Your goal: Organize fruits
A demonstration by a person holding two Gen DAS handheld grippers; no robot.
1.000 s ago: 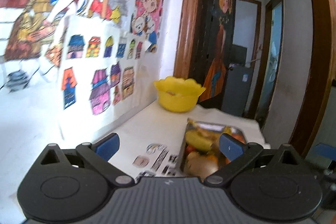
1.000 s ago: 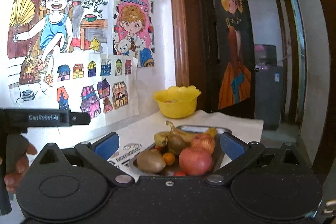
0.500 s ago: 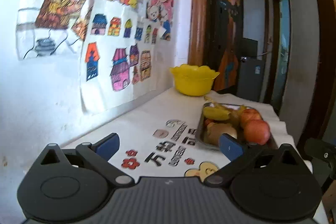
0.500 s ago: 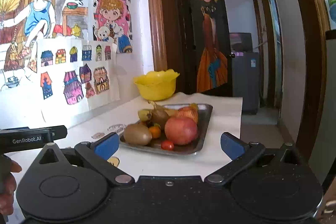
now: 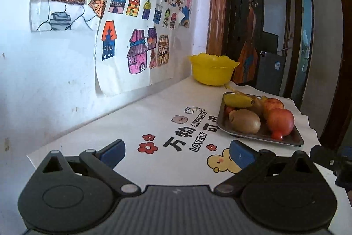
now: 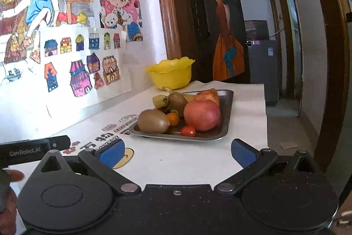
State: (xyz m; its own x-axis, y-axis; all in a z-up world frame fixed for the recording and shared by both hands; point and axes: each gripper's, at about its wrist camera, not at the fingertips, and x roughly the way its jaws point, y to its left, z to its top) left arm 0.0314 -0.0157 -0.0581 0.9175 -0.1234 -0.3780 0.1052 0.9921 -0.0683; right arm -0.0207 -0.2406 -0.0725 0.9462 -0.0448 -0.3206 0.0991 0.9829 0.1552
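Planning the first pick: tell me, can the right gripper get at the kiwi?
Probably yes. The right gripper is open, and the kiwi sits at the tray's near-left edge with only bare cloth between.
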